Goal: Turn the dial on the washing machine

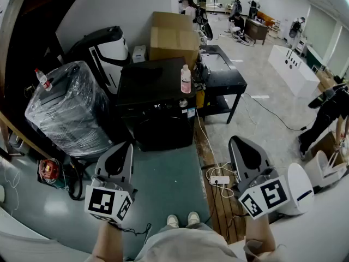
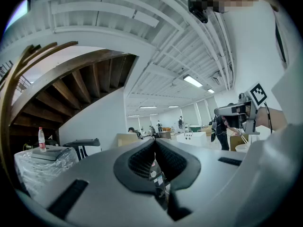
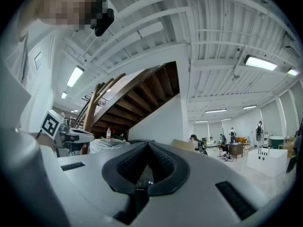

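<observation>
While the left tool [image 1: 124, 149] and right tool [image 1: 238, 144] hover low, both with jaws pressed together on nothing, one black washing machine [image 1: 158, 125] stands well ahead, its single dial [image 1: 184, 103] at the front's upper right, one bottle [image 1: 186, 79] on top.

Right gripper [image 3: 148, 144] jaws pressed together, empty, wooden staircase [image 3: 142, 91] beyond, left gripper [image 3: 71, 135] alongside

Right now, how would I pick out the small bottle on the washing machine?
Find the black washing machine by the wall, between the plastic-wrapped bundle and the black table. The bottle stands at its top's right edge: pink label, white cap, unlike the red-capped bottle on the bundle.
</observation>
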Tool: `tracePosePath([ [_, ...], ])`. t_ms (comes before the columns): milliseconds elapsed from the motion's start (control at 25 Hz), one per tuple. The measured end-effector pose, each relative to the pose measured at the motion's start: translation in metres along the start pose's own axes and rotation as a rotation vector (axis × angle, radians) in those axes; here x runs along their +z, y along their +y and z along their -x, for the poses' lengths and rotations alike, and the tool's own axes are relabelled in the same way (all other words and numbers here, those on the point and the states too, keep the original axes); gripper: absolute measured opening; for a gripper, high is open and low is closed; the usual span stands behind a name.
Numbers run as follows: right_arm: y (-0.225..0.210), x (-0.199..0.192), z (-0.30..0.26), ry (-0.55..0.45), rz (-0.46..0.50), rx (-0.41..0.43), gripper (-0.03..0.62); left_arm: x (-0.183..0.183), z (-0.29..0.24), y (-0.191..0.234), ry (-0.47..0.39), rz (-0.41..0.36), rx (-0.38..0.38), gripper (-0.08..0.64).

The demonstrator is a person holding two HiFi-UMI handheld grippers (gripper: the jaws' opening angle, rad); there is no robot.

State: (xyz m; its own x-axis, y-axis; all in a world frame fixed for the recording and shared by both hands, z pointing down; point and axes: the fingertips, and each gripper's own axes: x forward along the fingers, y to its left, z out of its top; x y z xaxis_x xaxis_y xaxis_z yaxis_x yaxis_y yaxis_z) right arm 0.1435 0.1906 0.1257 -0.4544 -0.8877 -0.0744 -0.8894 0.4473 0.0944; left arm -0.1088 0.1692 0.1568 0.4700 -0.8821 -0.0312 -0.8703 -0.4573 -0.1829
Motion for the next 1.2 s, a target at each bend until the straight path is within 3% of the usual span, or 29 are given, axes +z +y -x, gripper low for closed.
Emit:
tracePosePath([
  [440, 0.015, 0.005, -0.006, -0.082, -0.060, 0.035, 0.026, -0.008, 0.000, 0.009, -0.005, 0.012, -0.015, 0.020],
  [640, 0.018, -0.006, -0.017, -0.045, -0.069, 0.019, 0.026, -0.018, 0.001, 0.022, 0.009, 0.021, -0.015, 0.020],
  [680, 0.020, -0.010, -0.021, -0.030, -0.073, 0.022, 0.041, -0.020, 0.001, 0.025, 0.013, 0.022, -0.016, 0.020],
  [760, 0.022, -0.018, -0.027, 0.004, -0.072, 0.022, 0.181, -0.025, 0.000, 0.029, 0.021, 0.030, -0.022, 0.020],
  [960, 0.026, -0.033, -0.036, 0.046, -0.039, -0.033, 0.217, -0.031, 0.002, 0.038, 0.014, 0.030, -0.040, 0.020],
  [1200, 0.025, -0.055, -0.056, 0.102, -0.042, -0.035, 0.250, -0.047, -0.012, 0.045, 0.044, 0.043, -0.068, 0.020],
])
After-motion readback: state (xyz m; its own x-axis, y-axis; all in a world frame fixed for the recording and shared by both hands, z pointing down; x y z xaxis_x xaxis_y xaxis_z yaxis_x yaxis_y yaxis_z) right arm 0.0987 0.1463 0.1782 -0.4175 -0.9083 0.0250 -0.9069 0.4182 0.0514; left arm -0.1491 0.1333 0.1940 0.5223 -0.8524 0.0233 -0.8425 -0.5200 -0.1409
